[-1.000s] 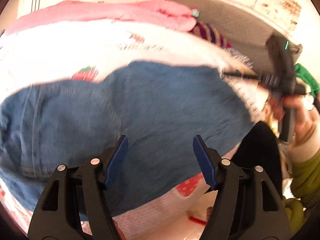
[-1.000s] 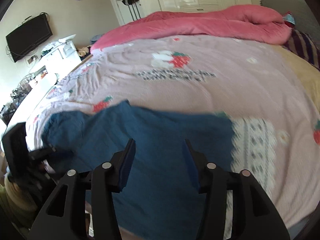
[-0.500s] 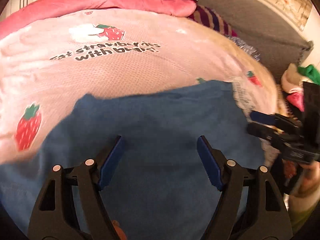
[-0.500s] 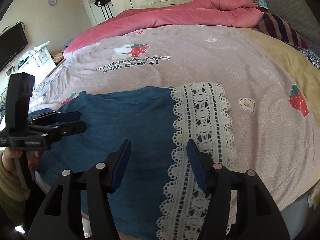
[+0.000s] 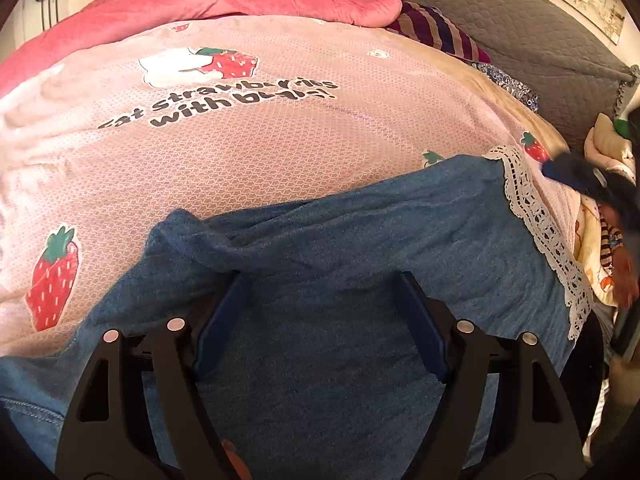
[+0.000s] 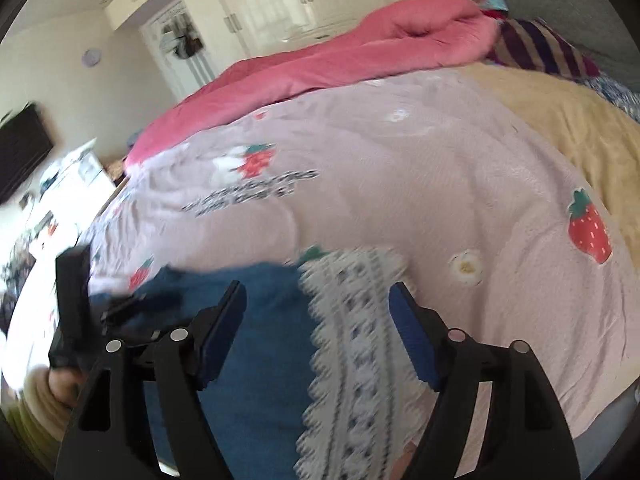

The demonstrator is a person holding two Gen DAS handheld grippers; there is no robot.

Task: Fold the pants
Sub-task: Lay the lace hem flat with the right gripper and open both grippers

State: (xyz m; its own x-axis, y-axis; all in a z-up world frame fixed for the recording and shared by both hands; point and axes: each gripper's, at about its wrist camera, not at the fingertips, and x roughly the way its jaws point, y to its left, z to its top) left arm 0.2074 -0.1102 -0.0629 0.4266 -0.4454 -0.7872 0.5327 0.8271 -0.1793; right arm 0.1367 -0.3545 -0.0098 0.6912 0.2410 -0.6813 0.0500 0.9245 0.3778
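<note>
Blue pants (image 5: pixel 360 264) spread on the bedspread (image 5: pixel 248 148), directly below and ahead of both tools; their lace hem (image 6: pixel 352 344) lies between the right gripper's (image 6: pixel 318 312) jaws. Both the left gripper (image 5: pixel 324 304) and the right stand released, jaws just widened, nothing clamped. Step judged: release after laying the cloth flat, before a fold. A raised wrinkle sits just ahead of the left tool's left jaw. The next move likely calls for pinching an edge cleanly, both layers together.
</note>
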